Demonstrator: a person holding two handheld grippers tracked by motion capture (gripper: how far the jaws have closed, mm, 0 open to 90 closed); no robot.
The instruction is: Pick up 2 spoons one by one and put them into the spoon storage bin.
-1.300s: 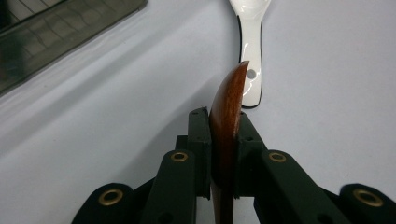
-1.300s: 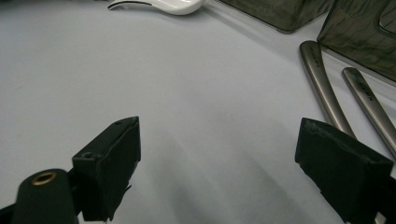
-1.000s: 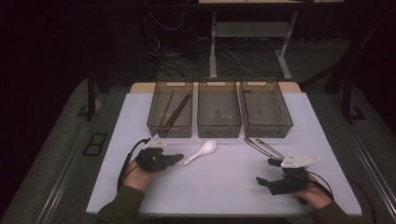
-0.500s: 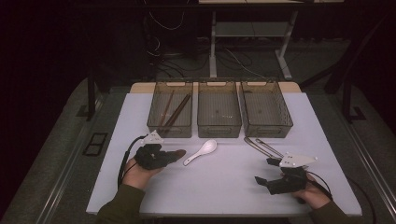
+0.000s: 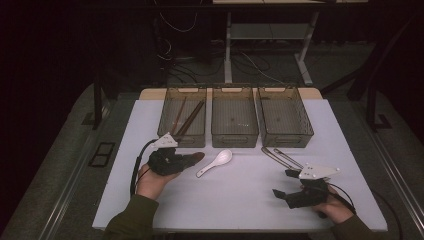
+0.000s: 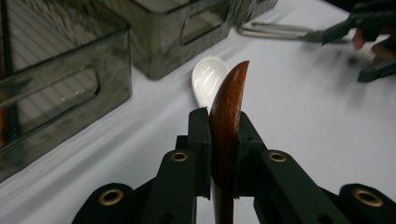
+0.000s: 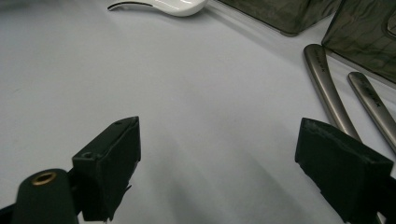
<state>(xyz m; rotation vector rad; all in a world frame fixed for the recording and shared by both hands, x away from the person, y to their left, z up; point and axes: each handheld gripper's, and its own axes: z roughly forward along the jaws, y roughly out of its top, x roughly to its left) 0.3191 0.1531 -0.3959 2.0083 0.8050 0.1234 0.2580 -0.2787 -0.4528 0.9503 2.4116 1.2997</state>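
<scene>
The left gripper [image 5: 192,159] has its fingers clamped on a brown wooden utensil [image 6: 227,107], gripped edge-on with the rounded tip poking out past the fingers and pointing toward the far right of the table [image 5: 240,195]. Straight behind it sits the left bin [image 5: 170,134], already holding long wooden sticks [image 5: 189,119], so the carry looks short: up and toward the far edge. The white spoon [image 5: 216,162] lies just beside the tip, long axis slanting toward the near left, nearer this hand. Over by the near right corner, the right gripper [image 5: 284,184] sits with fingers spread wide, gripping nothing, with the metal tongs [image 5: 280,156] close by. The wooden utensil's handle end is hidden below the fingers, so its full shape is unclear.
</scene>
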